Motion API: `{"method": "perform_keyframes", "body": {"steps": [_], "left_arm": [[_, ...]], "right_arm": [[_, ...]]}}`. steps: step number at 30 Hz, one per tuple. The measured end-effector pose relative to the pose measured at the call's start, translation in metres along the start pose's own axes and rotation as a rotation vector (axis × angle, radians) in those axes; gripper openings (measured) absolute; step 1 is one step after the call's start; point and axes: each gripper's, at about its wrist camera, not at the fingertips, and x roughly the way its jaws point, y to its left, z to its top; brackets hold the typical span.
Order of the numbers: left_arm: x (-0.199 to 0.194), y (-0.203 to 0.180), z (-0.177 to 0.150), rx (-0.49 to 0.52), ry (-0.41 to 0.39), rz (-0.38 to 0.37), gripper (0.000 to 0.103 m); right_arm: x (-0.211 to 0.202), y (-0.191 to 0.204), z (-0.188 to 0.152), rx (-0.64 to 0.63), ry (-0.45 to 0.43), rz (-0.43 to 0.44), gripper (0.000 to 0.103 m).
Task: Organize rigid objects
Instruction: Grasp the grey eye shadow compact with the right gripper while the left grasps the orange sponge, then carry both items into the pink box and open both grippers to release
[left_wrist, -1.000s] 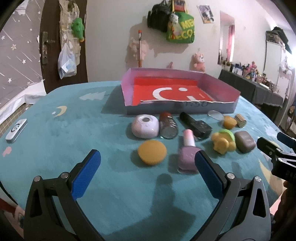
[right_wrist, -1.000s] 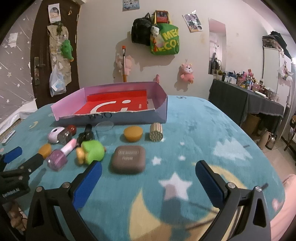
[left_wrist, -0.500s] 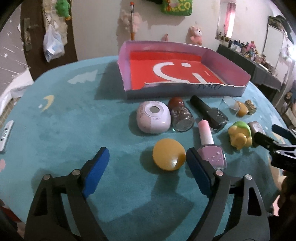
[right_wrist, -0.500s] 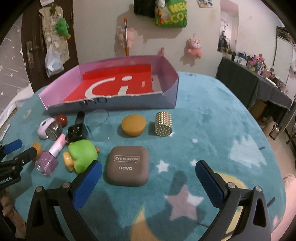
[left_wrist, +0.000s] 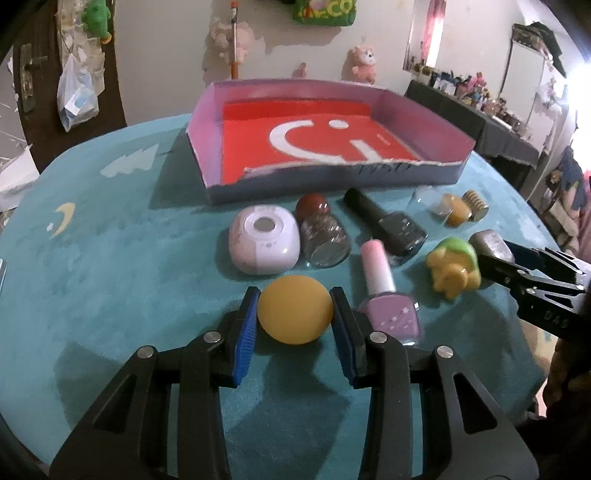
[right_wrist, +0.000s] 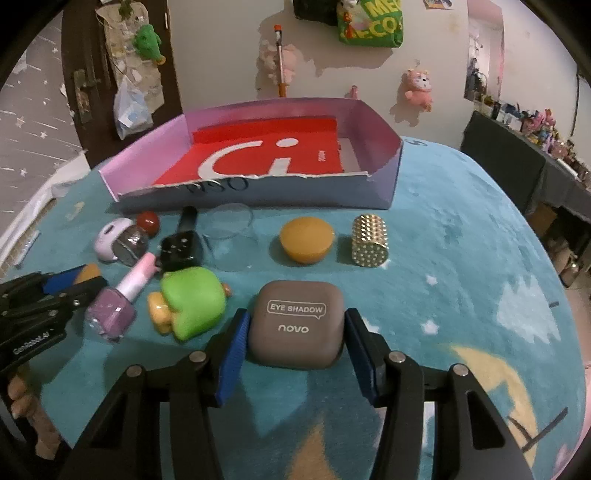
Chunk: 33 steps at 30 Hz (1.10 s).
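left tool (left_wrist: 294, 312) clamps yellow disc (left_wrist: 294, 314) | right tool (right_wrist: 295, 345) apparently grips eyeshadow case (right_wrist: 295, 326) | purple bottle (left_wrist: 384, 295), green toy (right_wrist: 190, 302) crowd beside

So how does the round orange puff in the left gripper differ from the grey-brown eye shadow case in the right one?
The round orange puff is a plain smooth disc; the grey-brown eye shadow case is a rounded square printed "EYE SHADOW novo". The puff fills narrower jaws than the case. Shared: each lies on the teal cloth between closing pads, left gripper, right gripper.
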Motion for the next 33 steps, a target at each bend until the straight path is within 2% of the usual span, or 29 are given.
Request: {"method": "perform_keyframes", "body": {"steps": [5,16,23,33], "left_arm": [[-0.005,-0.002,0.006,0.005,-0.02,0.001,0.036],[-0.004,-0.004,0.017,0.009,-0.039,0.005,0.036],[-0.005,-0.006,0.046,0.039,-0.087,0.003,0.036],[0.023,-0.002,0.103,0.067,-0.064,-0.014,0.036]], "right_arm": [[-0.01,-0.002,0.007,-0.007,-0.033,-0.01,0.054],[-0.01,-0.005,0.015,-0.012,-0.043,0.01,0.054],[-0.015,-0.017,0.051,-0.002,-0.09,0.056,0.054],[0.008,-0.027,0.113,-0.09,-0.09,0.03,0.054]]}}
